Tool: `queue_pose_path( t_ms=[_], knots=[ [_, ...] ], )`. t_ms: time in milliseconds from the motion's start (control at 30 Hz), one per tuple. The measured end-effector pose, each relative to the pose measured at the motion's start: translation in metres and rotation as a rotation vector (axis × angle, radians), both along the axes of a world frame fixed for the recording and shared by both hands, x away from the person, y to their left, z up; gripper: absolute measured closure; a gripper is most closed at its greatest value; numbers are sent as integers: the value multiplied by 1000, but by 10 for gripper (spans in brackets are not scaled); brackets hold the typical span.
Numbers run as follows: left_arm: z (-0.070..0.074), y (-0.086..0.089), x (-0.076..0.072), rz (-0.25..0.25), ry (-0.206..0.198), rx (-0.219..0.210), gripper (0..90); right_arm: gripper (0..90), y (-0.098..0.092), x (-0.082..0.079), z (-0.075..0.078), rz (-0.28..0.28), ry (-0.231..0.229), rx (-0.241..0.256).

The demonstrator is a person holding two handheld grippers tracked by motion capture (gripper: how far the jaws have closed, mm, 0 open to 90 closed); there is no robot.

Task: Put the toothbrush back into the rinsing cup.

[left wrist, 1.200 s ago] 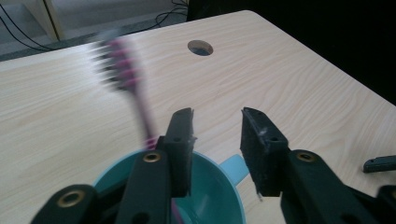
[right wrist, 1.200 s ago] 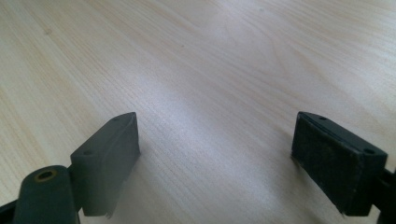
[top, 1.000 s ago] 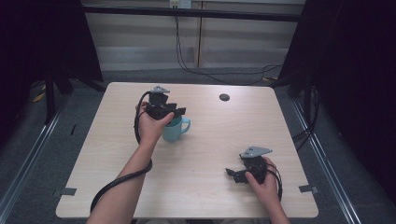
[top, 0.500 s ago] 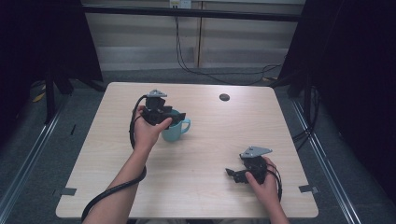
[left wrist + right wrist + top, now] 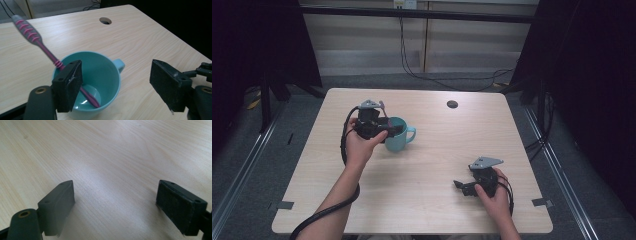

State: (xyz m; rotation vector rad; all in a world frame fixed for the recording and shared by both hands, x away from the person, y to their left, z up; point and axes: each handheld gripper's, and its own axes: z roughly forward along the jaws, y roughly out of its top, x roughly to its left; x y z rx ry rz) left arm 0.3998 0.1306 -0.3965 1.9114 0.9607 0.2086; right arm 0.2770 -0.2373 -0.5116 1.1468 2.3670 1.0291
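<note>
two spread tongs: left tongs (image 5: 116, 87) over teal mug (image 5: 100, 75) with pink toothbrush (image 5: 47, 51), right tongs (image 5: 115, 207) above bare table (image 5: 112, 150)

Glossy teal mug (image 5: 100, 75), ridged plastic toothbrush (image 5: 37, 41), matt pale wood-grain table (image 5: 140, 42)

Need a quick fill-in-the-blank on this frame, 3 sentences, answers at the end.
1. The pink and grey plastic toothbrush stands tilted inside the teal ceramic ____, head down.
2. The left claw hovers over that vessel with its jaws ____.
3. The right claw is open above the bare light wooden ____, holding nothing.

Missing words: mug; open; table
</note>
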Motion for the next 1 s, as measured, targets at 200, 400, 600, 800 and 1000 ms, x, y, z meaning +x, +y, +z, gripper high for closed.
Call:
queue_pose_path(
  t_ms=[200,400,600,800,1000],
  knots=[
    [-3,11,-5,3,-3,1,252,145,0,0,0,0,0,0],
    [-9,20,-11,5,-5,-9,239,145,0,0,0,1,0,2],
    [-17,28,-18,1,-4,-5,217,145,0,0,0,1,0,3],
    [-25,33,-24,-2,-4,-3,203,145,0,0,0,1,1,4],
    [-36,37,-29,-9,-7,3,202,145,0,0,0,1,0,4]
  ],
)
